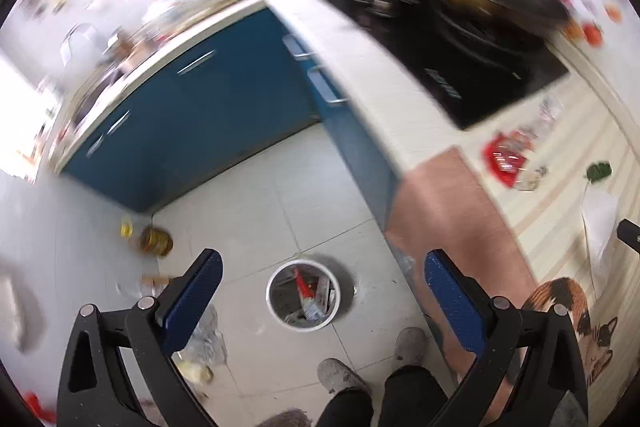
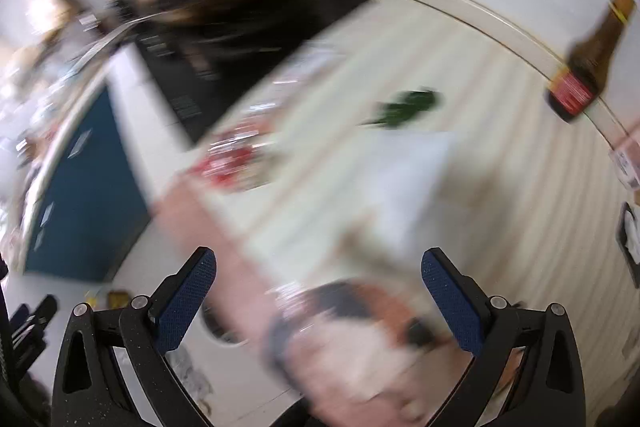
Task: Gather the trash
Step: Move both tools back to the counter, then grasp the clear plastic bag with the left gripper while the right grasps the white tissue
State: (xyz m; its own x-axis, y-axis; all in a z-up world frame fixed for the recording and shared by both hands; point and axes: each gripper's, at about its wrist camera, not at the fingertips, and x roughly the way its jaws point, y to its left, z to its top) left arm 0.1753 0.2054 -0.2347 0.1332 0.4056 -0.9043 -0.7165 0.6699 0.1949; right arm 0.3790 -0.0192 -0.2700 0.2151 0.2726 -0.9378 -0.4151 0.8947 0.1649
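both grippers released, empty: left gripper above floor bin, right gripper over bench

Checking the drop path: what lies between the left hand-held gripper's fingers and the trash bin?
Bare floor tile, in the left wrist view, between left hand-held gripper and trash bin.

The cabinets were deep blue, the floor pale grey tile. A white bin held something red. The counter was white, its mat cream with faint stripes and a calico cat print. Red wrappers and a green scrap lay there; the blurred bottle looked dark brown, red-labelled. Both grippers had blue dotted pads on black frames.
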